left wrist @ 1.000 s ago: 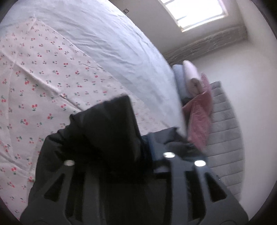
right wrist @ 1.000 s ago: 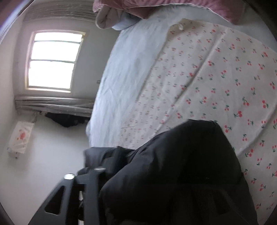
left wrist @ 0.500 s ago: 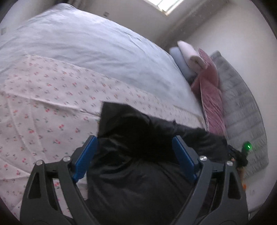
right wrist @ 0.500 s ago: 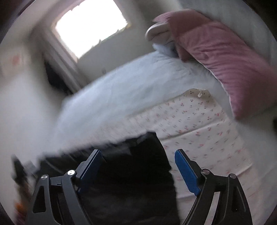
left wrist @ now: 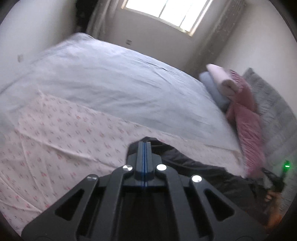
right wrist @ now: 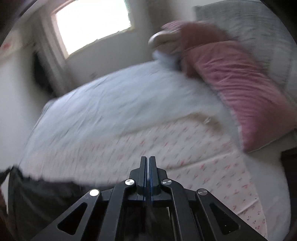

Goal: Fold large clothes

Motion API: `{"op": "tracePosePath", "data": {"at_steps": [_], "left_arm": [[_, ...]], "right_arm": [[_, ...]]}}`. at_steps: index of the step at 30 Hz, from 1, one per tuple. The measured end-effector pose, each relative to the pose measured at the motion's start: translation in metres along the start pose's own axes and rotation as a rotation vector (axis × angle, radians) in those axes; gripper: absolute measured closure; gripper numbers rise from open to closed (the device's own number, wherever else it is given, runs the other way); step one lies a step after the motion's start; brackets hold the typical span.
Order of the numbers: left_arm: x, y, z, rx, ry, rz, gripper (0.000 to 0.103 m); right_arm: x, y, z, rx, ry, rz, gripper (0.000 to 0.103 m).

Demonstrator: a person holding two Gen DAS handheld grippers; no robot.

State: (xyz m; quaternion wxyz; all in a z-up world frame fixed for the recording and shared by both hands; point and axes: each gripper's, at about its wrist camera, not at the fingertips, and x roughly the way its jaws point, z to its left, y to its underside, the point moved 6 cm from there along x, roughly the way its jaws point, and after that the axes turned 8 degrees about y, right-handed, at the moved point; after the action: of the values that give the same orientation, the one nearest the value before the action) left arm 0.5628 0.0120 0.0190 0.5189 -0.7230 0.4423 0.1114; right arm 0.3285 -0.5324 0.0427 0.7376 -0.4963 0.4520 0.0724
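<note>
A black garment [left wrist: 204, 172] lies bunched on the cherry-print sheet [left wrist: 65, 133] at the near edge of the bed. In the left wrist view my left gripper [left wrist: 144, 143] hangs just above the garment's upper corner, its jaws closing until the blue pads meet, with no cloth seen between them. In the right wrist view the black garment [right wrist: 37, 194] sits low at the left. My right gripper [right wrist: 147, 159] is off to its right over the printed sheet [right wrist: 185, 152], its jaws also closing pad to pad with nothing between them.
A pale blue cover [left wrist: 120, 83] spreads over the far half of the bed. Pink pillows [left wrist: 246, 126] lean on a grey padded headboard [left wrist: 274, 103] at the right. A green light [left wrist: 286, 165] glows on the other hand-held device. A bright window [left wrist: 167, 13] is behind.
One second ago both grippers were buried in the black garment. They then opened wide above it, and now both are shut, higher, rolled and aimed further across the bed.
</note>
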Motion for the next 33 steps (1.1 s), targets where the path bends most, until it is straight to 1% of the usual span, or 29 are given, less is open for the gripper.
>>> {"op": "tracePosePath", "data": {"at_steps": [1, 2, 3, 4, 6, 8, 9, 11, 13, 15, 16, 17, 18, 19, 20, 22, 23, 24, 25, 26, 28, 30, 31, 32, 33], "left_arm": [[0.005, -0.001, 0.001, 0.01, -0.033, -0.003, 0.103], [0.007, -0.001, 0.002, 0.008, -0.05, -0.008, 0.103], [0.009, 0.0, 0.001, 0.014, -0.054, -0.014, 0.103], [0.011, 0.001, 0.0, 0.045, -0.082, -0.031, 0.103], [0.015, 0.002, 0.001, 0.093, -0.173, -0.051, 0.103], [0.022, 0.005, 0.014, 0.059, -0.213, -0.034, 0.103], [0.024, 0.007, 0.021, 0.025, -0.221, -0.024, 0.103], [0.018, 0.009, 0.027, -0.026, -0.179, -0.033, 0.103], [-0.001, 0.014, 0.017, -0.028, -0.111, -0.034, 0.103], [-0.023, 0.025, -0.002, 0.025, -0.061, -0.031, 0.103], [-0.037, 0.033, -0.014, 0.059, -0.04, -0.032, 0.103], [-0.052, 0.044, -0.028, 0.1, -0.011, -0.029, 0.101], [-0.068, 0.058, -0.042, 0.138, 0.027, -0.023, 0.098], [-0.083, 0.074, -0.055, 0.173, 0.06, -0.019, 0.087], [-0.091, 0.085, -0.063, 0.193, 0.08, -0.013, 0.077], [-0.114, 0.121, -0.081, 0.242, 0.13, 0.008, 0.067], [-0.12, 0.133, -0.086, 0.256, 0.147, 0.015, 0.064], [-0.131, 0.152, -0.095, 0.285, 0.184, 0.019, 0.063], [-0.141, 0.168, -0.104, 0.313, 0.227, 0.013, 0.057], [-0.147, 0.178, -0.11, 0.331, 0.262, 0.002, 0.049], [-0.155, 0.203, -0.126, 0.395, 0.374, -0.036, 0.04], [-0.147, 0.219, -0.14, 0.427, 0.442, -0.03, 0.039], [-0.135, 0.225, -0.147, 0.43, 0.458, -0.002, 0.039], [-0.126, 0.228, -0.151, 0.434, 0.462, 0.017, 0.039], [-0.113, 0.228, -0.157, 0.443, 0.451, 0.027, 0.039]], "right_arm": [[-0.001, -0.004, 0.0, 0.022, -0.008, -0.002, 0.102], [-0.004, -0.005, 0.005, 0.019, -0.03, -0.011, 0.099], [-0.011, -0.004, 0.014, -0.002, -0.066, -0.022, 0.098], [-0.019, 0.001, 0.025, -0.034, -0.105, -0.029, 0.096], [-0.035, 0.015, 0.051, -0.104, -0.148, -0.034, 0.071], [-0.058, 0.033, 0.076, -0.183, -0.198, -0.052, 0.062], [-0.075, 0.05, 0.093, -0.234, -0.219, -0.05, 0.06], [-0.111, 0.091, 0.124, -0.333, -0.262, -0.049, 0.059], [-0.155, 0.142, 0.149, -0.44, -0.323, -0.09, 0.056], [-0.188, 0.182, 0.16, -0.531, -0.345, -0.146, 0.046], [-0.204, 0.2, 0.162, -0.574, -0.341, -0.185, 0.044], [-0.212, 0.213, 0.162, -0.604, -0.34, -0.211, 0.04], [-0.22, 0.225, 0.161, -0.63, -0.337, -0.23, 0.039], [-0.224, 0.233, 0.158, -0.64, -0.329, -0.241, 0.039], [-0.226, 0.24, 0.155, -0.642, -0.321, -0.241, 0.038], [-0.22, 0.248, 0.147, -0.633, -0.303, -0.215, 0.037], [-0.214, 0.253, 0.143, -0.629, -0.293, -0.188, 0.036], [-0.211, 0.256, 0.142, -0.624, -0.286, -0.172, 0.036], [-0.206, 0.259, 0.141, -0.618, -0.285, -0.158, 0.036], [-0.204, 0.26, 0.14, -0.614, -0.286, -0.152, 0.036], [-0.195, 0.261, 0.141, -0.591, -0.277, -0.141, 0.036], [-0.181, 0.255, 0.146, -0.565, -0.278, -0.152, 0.036], [-0.174, 0.249, 0.151, -0.555, -0.283, -0.16, 0.036], [-0.166, 0.242, 0.157, -0.547, -0.284, -0.162, 0.036], [-0.16, 0.236, 0.162, -0.538, -0.276, -0.176, 0.036]]}}
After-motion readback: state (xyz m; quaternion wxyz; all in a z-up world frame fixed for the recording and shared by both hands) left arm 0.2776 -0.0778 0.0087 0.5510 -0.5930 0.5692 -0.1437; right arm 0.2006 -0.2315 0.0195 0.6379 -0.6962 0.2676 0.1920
